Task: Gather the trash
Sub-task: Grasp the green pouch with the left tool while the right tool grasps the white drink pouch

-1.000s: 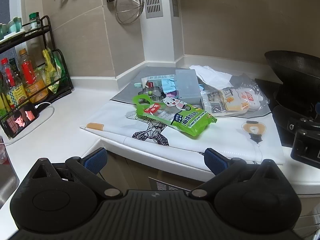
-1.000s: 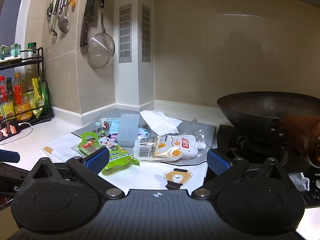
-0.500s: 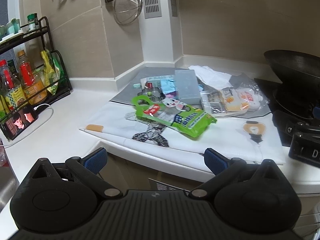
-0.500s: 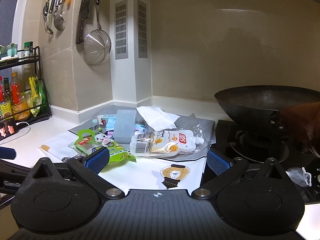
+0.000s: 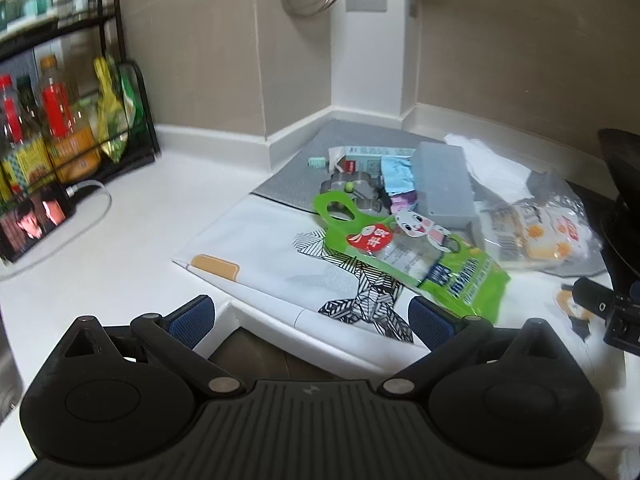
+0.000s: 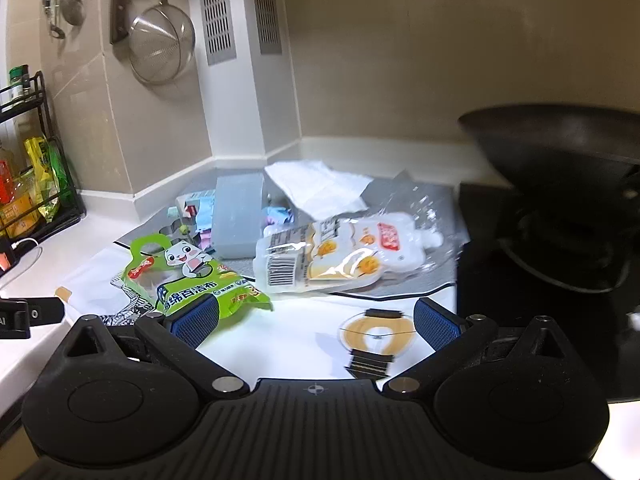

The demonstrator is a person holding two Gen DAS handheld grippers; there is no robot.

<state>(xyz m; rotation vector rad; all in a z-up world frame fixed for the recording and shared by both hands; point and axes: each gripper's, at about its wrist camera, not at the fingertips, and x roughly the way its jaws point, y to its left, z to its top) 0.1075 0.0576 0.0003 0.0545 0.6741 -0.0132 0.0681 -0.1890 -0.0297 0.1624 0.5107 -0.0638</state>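
Note:
A pile of trash lies on a white printed bag (image 5: 272, 256) on the counter: a green sponge-cloth packet (image 5: 412, 256) (image 6: 192, 280), a clear pouch with orange print (image 5: 536, 232) (image 6: 340, 256), a grey plastic box (image 5: 444, 184) (image 6: 236, 216), white tissue (image 6: 320, 188) and small wrappers (image 5: 396, 176). My left gripper (image 5: 310, 322) is open and empty at the counter's front edge, just short of the green packet. My right gripper (image 6: 316, 326) is open and empty, low over the bag, near the green packet and the pouch.
A black wok (image 6: 560, 140) sits on the stove at the right. A black rack (image 5: 76, 128) with bottles and a phone (image 5: 36, 220) on a cable stand at the left. A strainer (image 6: 162, 48) and utensils hang on the wall.
Both grippers have moved forward and down toward the trash pile; the packets now look larger and closer. Both stay open and empty.

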